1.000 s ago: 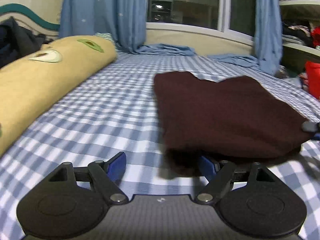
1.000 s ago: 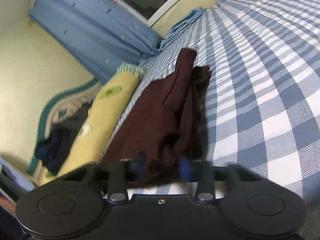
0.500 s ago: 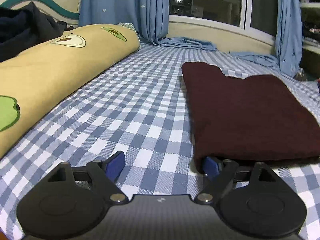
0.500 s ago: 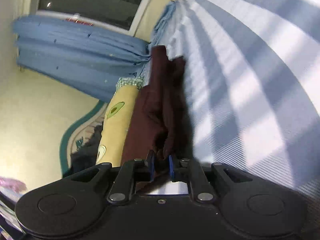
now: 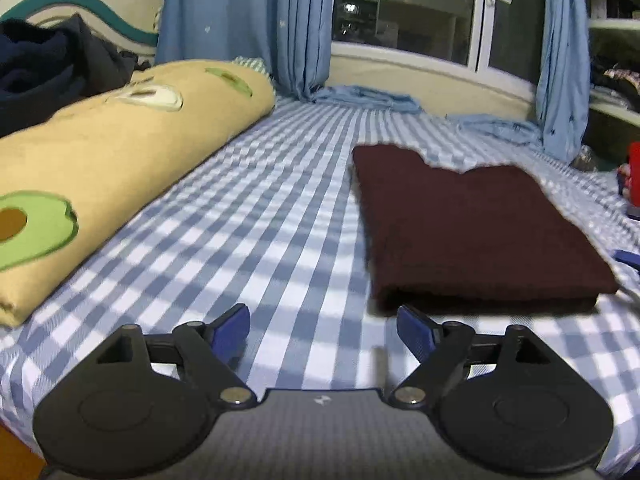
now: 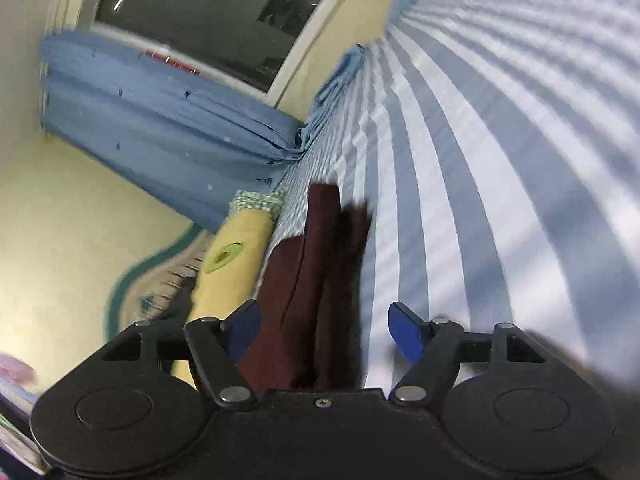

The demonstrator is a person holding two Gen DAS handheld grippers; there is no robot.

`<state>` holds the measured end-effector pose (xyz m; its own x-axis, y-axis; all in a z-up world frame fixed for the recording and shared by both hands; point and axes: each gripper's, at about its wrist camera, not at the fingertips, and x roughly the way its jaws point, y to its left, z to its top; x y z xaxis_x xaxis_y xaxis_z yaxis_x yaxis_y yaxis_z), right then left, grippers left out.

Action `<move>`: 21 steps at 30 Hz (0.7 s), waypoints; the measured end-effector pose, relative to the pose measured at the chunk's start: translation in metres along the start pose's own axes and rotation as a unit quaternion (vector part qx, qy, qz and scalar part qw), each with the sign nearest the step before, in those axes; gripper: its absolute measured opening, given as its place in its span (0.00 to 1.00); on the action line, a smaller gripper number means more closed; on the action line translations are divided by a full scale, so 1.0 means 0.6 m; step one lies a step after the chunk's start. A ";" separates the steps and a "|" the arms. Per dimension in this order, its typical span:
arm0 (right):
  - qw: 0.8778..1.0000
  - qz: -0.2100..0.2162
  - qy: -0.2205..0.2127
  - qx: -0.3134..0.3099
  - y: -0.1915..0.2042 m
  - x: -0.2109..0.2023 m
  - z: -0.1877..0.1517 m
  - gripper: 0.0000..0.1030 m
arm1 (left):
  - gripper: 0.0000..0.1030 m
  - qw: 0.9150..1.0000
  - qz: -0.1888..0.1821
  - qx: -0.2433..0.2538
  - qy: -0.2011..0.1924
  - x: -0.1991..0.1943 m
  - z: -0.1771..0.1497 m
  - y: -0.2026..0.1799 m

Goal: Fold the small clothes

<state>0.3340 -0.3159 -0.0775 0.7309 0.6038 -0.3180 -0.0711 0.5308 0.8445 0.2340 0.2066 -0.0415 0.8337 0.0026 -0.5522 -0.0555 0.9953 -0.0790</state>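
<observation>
Both grippers stand apart: the left gripper [image 5: 323,326] hangs wide and empty just short of the folded maroon garment [image 5: 472,228], and the right gripper [image 6: 323,326] has its jaws opening, with the garment's edge between them and the pads not pressing it. That garment lies flat on the blue-and-white checked bedsheet [image 5: 256,232], right of centre. A yellow avocado-print bolster [image 5: 120,160] runs along the left; blue curtains [image 5: 240,20] frame a dark window [image 5: 404,8] at the far side.
</observation>
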 end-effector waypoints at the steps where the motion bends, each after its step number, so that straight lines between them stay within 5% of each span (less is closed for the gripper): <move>1: 1.000 -0.006 0.002 -0.019 0.008 0.019 0.023 0.72 | 0.82 1.000 -0.005 0.000 -0.006 0.000 0.009 -0.005; 8: 0.992 -0.054 0.029 -0.111 0.058 0.211 0.122 0.68 | 0.83 0.999 -0.026 0.005 -0.034 0.009 0.048 -0.045; 11: 0.989 -0.059 0.053 -0.122 0.075 0.284 0.134 0.60 | 0.83 0.999 -0.024 0.016 -0.035 0.010 0.046 -0.053; 13: 0.986 -0.062 0.064 -0.141 0.093 0.320 0.135 0.48 | 0.83 0.999 -0.024 0.022 -0.033 0.013 0.044 -0.056; 14: 0.984 -0.071 0.070 -0.148 0.101 0.338 0.140 0.26 | 0.83 0.999 -0.024 0.022 -0.032 0.014 0.044 -0.056; 15: 0.984 -0.072 0.075 -0.147 0.104 0.349 0.145 0.16 | 0.83 0.999 -0.025 0.022 -0.031 0.015 0.045 -0.055; 18: 0.996 0.009 0.059 -0.061 0.076 0.349 0.164 0.13 | 0.83 0.999 -0.025 0.019 -0.031 0.016 0.045 -0.052; 21: 0.996 -0.045 0.076 -0.012 0.004 0.366 0.161 0.16 | 0.83 0.999 -0.026 0.025 -0.030 0.017 0.049 -0.052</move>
<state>0.5599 -0.2390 -0.1037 0.6244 0.6349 -0.4551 -0.0266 0.5996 0.7999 0.2601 0.1782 -0.0202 0.8663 -0.0454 -0.4974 0.0154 0.9978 -0.0643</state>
